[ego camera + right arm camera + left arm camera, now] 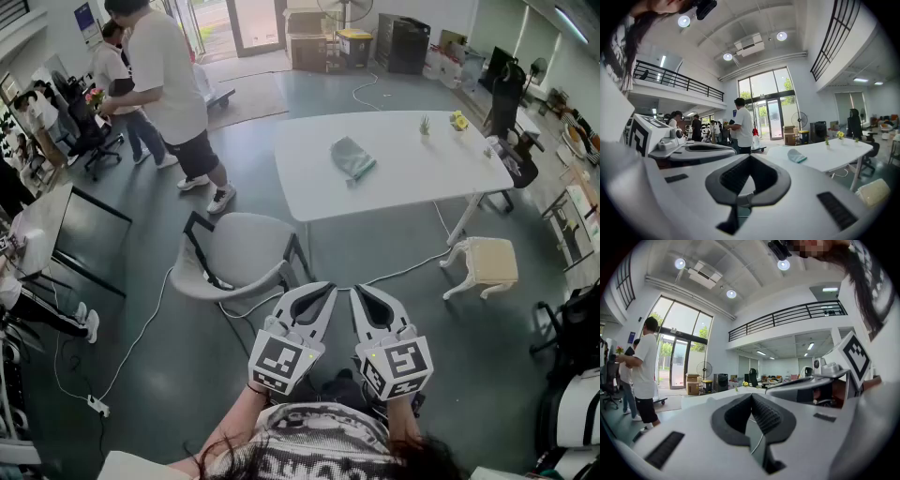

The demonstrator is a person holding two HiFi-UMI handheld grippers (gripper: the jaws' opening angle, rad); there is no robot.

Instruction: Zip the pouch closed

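Across the grey office floor [487, 366], a white table [412, 169] carries the green pouch [352, 157], well apart from both grippers. Left gripper [324, 289] and right gripper [362, 290] hang empty, fingers [765, 414] pressed together. Zipping seemingly hasn't begun, though the zip is too distant to read.

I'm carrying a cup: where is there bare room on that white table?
Most of the white table is bare: the left end beside the pouch and the near-right stretch. The far right edge is busier, with a small plant and yellow flower.
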